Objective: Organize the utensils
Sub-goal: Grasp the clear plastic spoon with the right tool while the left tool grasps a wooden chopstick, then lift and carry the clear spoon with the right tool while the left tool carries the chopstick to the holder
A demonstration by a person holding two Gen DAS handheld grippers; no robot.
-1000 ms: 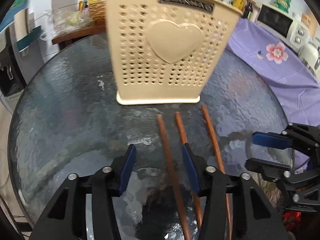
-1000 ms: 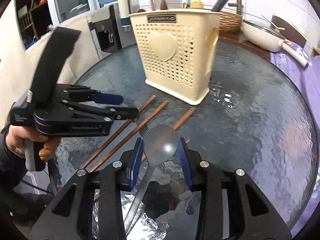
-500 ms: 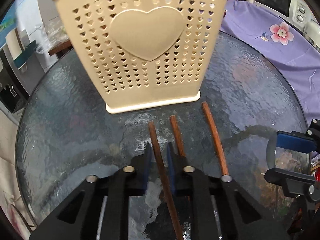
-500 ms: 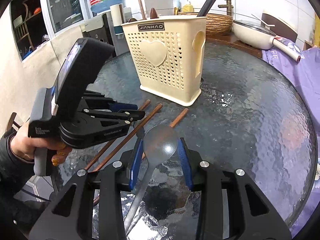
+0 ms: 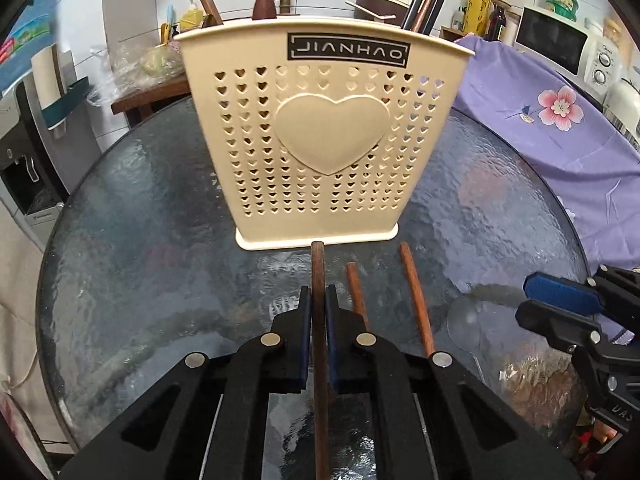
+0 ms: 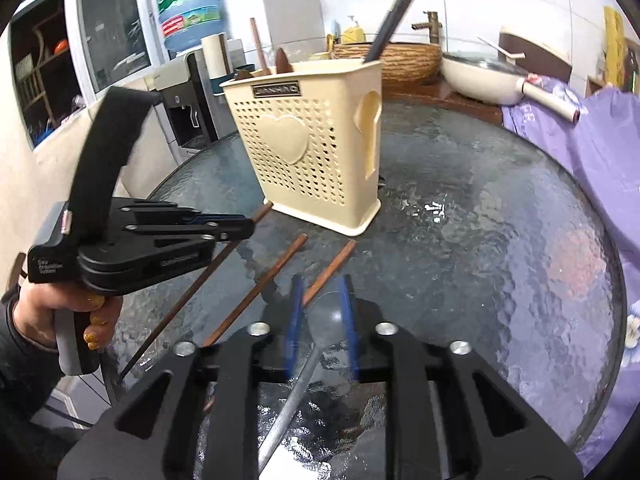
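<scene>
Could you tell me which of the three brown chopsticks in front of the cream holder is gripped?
The leftmost chopstick, nearest the holder: the left gripper has shut on it and tilted it up. The other two chopsticks lie flat on the glass, untouched.

A cream plastic utensil holder (image 5: 328, 140) with heart-shaped holes and a raised heart stands upright on the glass desk (image 5: 120, 240), with dark chopsticks and wooden handles poking from its top. In front of it, one brown chopstick (image 5: 319, 280) is lifted off the desk. Two more chopsticks (image 5: 416, 296) lie flat beside it. A metal spoon (image 6: 320, 320) lies bowl-up, near them.
</scene>
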